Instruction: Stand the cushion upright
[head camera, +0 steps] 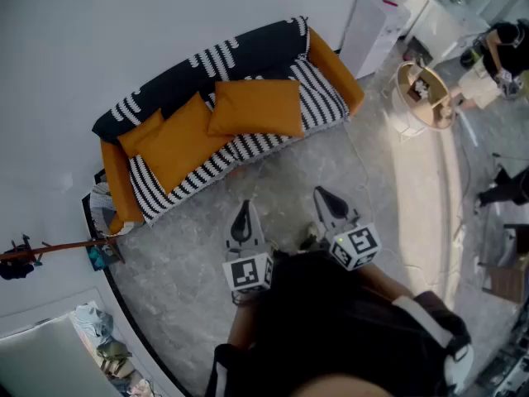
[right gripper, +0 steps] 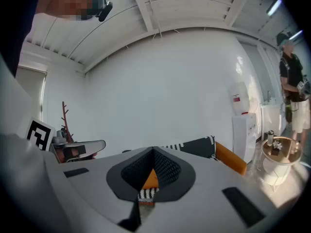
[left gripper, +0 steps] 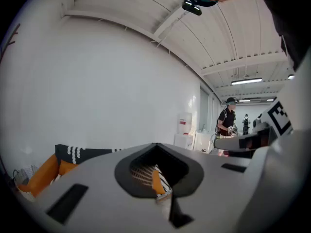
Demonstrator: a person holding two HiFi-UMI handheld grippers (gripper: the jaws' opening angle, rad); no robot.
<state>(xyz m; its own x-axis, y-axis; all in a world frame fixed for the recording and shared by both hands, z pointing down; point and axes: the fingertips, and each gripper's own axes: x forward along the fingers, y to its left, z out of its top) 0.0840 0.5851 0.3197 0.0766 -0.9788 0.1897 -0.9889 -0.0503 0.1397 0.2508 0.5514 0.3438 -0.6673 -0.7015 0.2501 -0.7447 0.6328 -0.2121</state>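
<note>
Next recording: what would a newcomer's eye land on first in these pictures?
The black-and-white striped fabric sofa against the white wall, upper centre of the head view, with a rectangular orange fabric cushion lying on its seat and a larger orange square cushion beside it. Below, over the grey stone floor, the left gripper and right gripper point toward the sofa, both shut and empty.
</note>
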